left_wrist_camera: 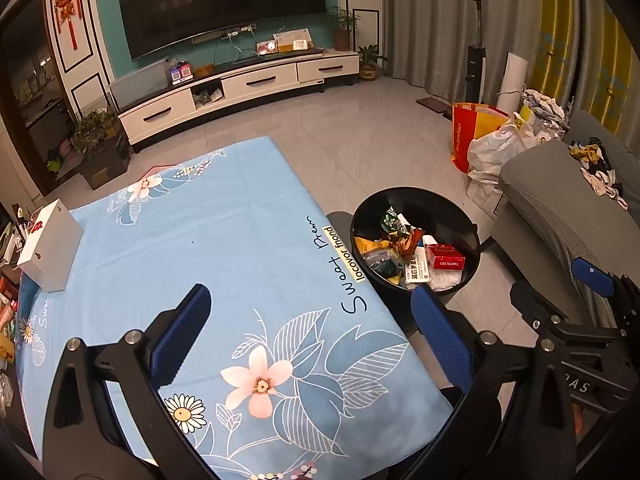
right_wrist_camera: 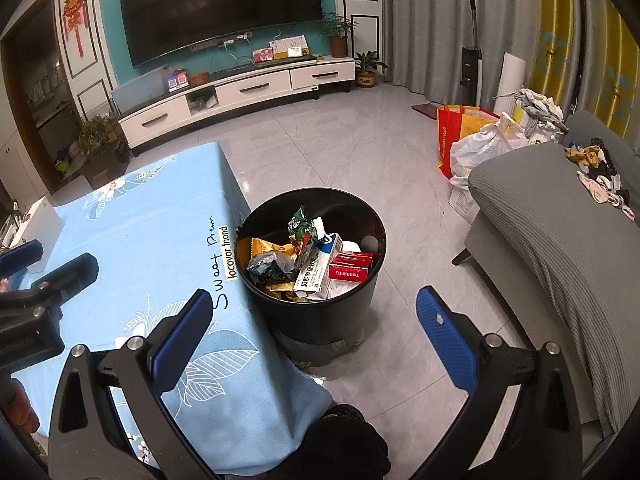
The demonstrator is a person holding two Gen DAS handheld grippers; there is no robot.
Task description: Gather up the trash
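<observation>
A black round bin [left_wrist_camera: 472, 228] [right_wrist_camera: 280, 208] stands on the floor at the table's right edge. It holds wrappers, a red cigarette box [left_wrist_camera: 445, 258] [right_wrist_camera: 352, 267] and a white medicine box [right_wrist_camera: 318, 268]. My left gripper [left_wrist_camera: 312, 320] is open and empty above the blue floral tablecloth [left_wrist_camera: 224, 232]. My right gripper [right_wrist_camera: 314, 316] is open and empty, above the near side of the bin. The right gripper also shows at the right edge of the left wrist view [left_wrist_camera: 576, 300], and the left gripper at the left edge of the right wrist view [right_wrist_camera: 44, 268].
A white box [left_wrist_camera: 50, 246] sits at the table's left edge. A grey sofa [right_wrist_camera: 560, 232] with clothes stands right of the bin. Bags [right_wrist_camera: 472, 140] lie on the floor beyond it. A TV cabinet [left_wrist_camera: 240, 88] runs along the far wall.
</observation>
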